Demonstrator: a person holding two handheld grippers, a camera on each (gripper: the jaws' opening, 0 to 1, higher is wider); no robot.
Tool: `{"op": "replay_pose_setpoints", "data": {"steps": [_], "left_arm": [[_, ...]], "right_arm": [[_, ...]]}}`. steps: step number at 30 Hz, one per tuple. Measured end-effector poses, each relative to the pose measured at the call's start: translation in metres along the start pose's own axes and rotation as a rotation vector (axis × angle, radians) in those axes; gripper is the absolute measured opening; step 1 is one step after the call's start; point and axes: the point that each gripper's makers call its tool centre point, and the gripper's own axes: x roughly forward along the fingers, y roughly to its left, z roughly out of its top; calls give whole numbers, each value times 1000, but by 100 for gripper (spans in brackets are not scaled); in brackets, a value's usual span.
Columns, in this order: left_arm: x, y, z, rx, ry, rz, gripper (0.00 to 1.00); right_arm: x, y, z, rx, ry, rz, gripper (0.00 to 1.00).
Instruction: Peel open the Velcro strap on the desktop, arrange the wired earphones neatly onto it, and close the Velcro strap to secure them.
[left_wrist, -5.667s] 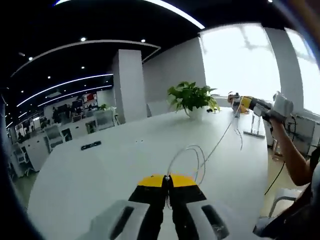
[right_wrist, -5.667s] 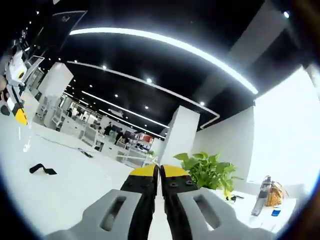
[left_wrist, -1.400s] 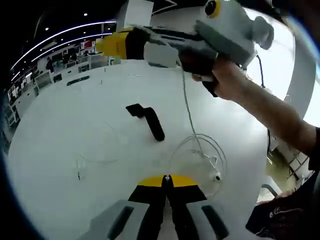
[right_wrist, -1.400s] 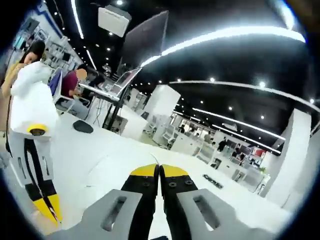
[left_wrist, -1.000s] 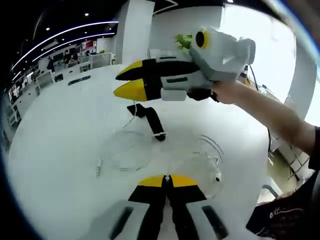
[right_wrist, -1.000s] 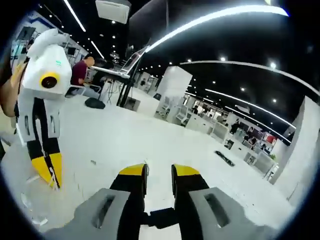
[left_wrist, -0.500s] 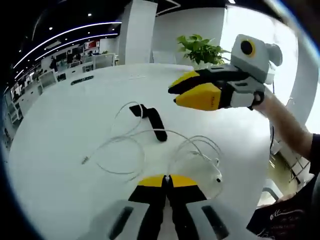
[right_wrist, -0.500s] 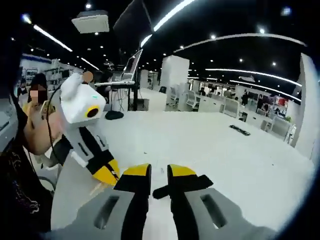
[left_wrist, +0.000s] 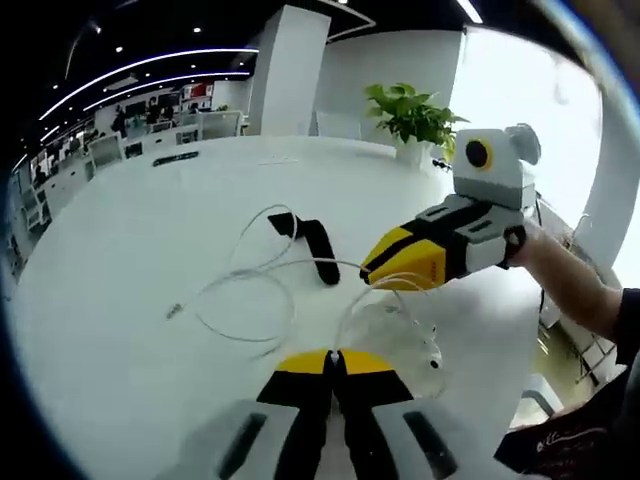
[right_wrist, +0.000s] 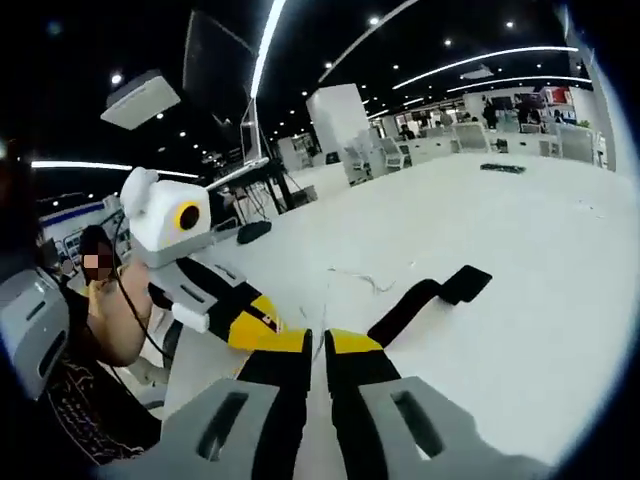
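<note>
A black Velcro strap (left_wrist: 315, 248) lies flat and closed on the white table (left_wrist: 120, 240). The white earphone cable (left_wrist: 245, 300) sprawls in loose loops beside it, with the earbuds (left_wrist: 430, 355) near my left gripper. My left gripper (left_wrist: 335, 360) is shut low over the table, and nothing shows between its jaws. My right gripper (left_wrist: 375, 275) reaches in from the right over the cable coil (left_wrist: 395, 300). In the right gripper view its own jaws (right_wrist: 318, 345) are almost together, and a thin cable (right_wrist: 350, 278) runs into the gap. The strap (right_wrist: 430, 295) lies just beyond, and the left gripper (right_wrist: 235, 305) is at the left.
A potted plant (left_wrist: 410, 110) stands at the table's far side. A small dark item (left_wrist: 175, 158) lies far off on the table. The table's edge runs close at the right, by the person's arm (left_wrist: 570, 290). Desks and chairs fill the office behind.
My right gripper has dropped from above the strap to the cable coil, and its jaws have narrowed from open to nearly together. The cable has settled into wider loops. My left gripper stays shut.
</note>
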Motion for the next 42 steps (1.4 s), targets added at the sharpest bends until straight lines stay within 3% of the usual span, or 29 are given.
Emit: {"op": "replay_pose_setpoints", "data": {"steps": [4, 13, 20, 25, 26, 29, 34, 39, 42], "left_arm": [[0, 2, 0, -16, -7, 3, 6], [1, 8, 2, -88, -51, -6, 6], [2, 14, 4, -156, -86, -17, 6], [3, 13, 4, -152, -82, -10, 6], [3, 13, 4, -156, -83, -12, 6], [3, 12, 5, -167, -86, -18, 6], [1, 9, 6, -159, -92, -23, 6], [-1, 3, 4, -126, -87, -23, 6], [0, 0, 2, -115, -78, -24, 6]], "right_arm": [[-6, 4, -3, 17, 0, 5, 5], [-34, 14, 7, 100, -147, -32, 5], [-54, 43, 3, 113, -274, -58, 5], [-59, 65, 9, 142, -328, -7, 5], [-59, 68, 9, 130, -329, -15, 5], [-55, 56, 0, 11, -284, -144, 5], [-46, 55, -14, -29, -237, -173, 5], [-53, 39, -3, -66, -266, -250, 5], [-54, 34, 6, -153, -267, -296, 5]]}}
